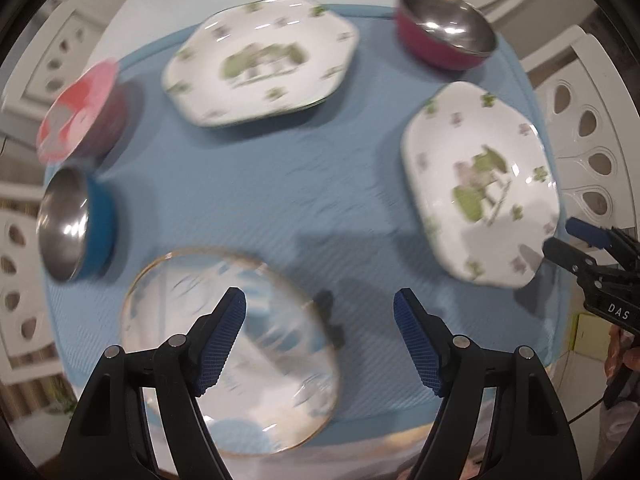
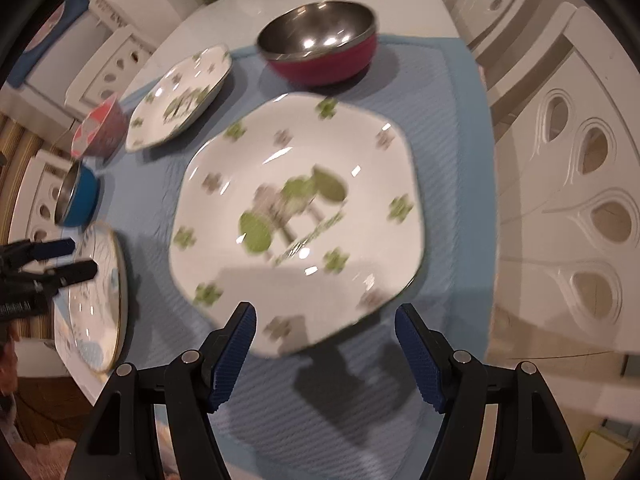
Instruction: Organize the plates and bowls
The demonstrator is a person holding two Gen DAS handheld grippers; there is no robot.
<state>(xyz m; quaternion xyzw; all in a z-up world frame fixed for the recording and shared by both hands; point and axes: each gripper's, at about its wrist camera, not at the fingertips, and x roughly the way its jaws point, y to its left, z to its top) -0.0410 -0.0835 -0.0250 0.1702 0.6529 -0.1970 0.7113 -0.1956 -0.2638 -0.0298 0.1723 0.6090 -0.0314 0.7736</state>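
Overhead first, from the left wrist cam: the left gripper [image 1: 320, 312] is seen w/ jaws spread wide, nothing held btwn them; only the blue mat [image 1: 260, 208] lies in the gap. Its left finger overlaps the gold-rimmed plate [image 1: 248, 360] in the picture, but contact can't be judged. The plate sits at the mat's near edge. To the left, a blue steel bowl [image 1: 76, 228] is seen near the mat's edge, w/ a pink bowl [image 1: 80, 108] just beyond it. A floral plate [image 1: 260, 60] is laid at the far side, a red steel bowl [image 1: 444, 28] at the far right corner. A 2nd floral plate [image 1: 480, 184] is placed on the right side, and the right gripper [image 1: 568, 240] is glimpsed at its outer edge. White chairs [image 1: 592, 132] are ranged around the table.

Right wrist cam next: the right gripper [image 2: 324, 320] is shown open, nothing gripped; the near rim of the 2nd floral plate [image 2: 296, 216] is seen just ahead of the tips, flat on the mat [image 2: 452, 128], pads clear of it. The red steel bowl [image 2: 320, 44] is set beyond it; the floral plate [image 2: 180, 96], pink bowl [image 2: 100, 128] and blue steel bowl [image 2: 76, 196] are strung out to the left. The gold-rimmed plate [image 2: 100, 300] is seen at far left, w/ the left gripper [image 2: 68, 258] over it. Everything is motion-blurred.
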